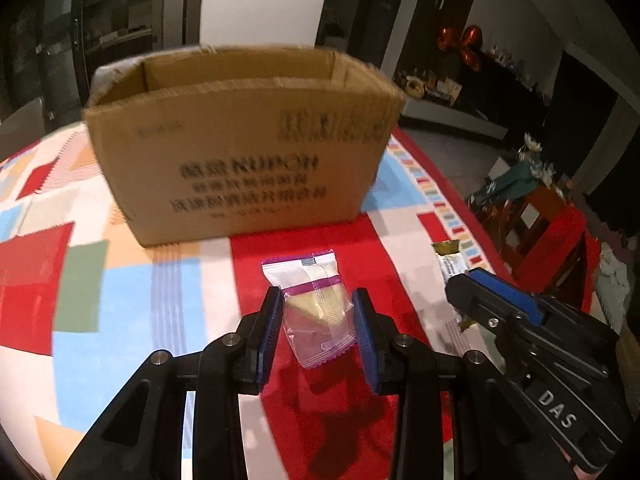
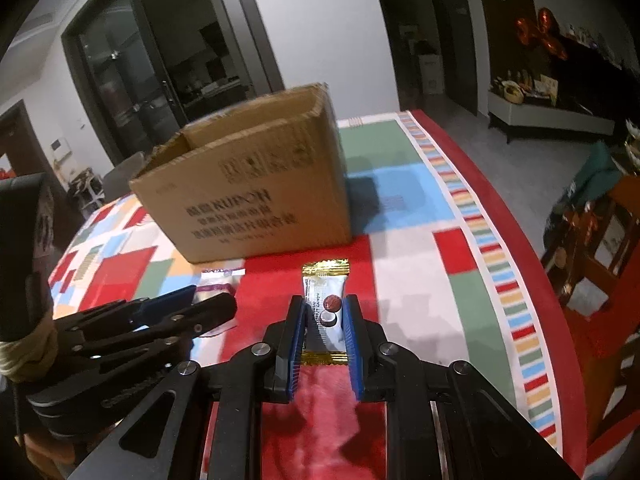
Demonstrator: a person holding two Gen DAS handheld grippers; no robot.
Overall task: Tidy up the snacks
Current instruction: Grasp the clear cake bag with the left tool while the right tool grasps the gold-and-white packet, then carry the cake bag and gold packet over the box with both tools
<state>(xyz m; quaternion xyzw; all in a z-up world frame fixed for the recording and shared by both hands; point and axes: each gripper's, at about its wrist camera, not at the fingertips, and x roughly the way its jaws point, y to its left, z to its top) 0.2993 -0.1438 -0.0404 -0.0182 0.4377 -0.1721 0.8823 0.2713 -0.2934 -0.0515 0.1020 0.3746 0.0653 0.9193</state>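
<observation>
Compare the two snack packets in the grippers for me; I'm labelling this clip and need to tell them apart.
The purple-trimmed packet is clear, wide, showing a pale wedge inside; the gold-edged packet is opaque white, narrow, printed with brown rounds. The left gripper brackets the first more loosely; the right gripper hugs the second's sides. Both are sealed, before the cardboard box.

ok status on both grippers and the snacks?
Left gripper closed on purple-trimmed snack packet. Right gripper closed on gold-ended snack bar. Open cardboard box just ahead, path clear.
</observation>
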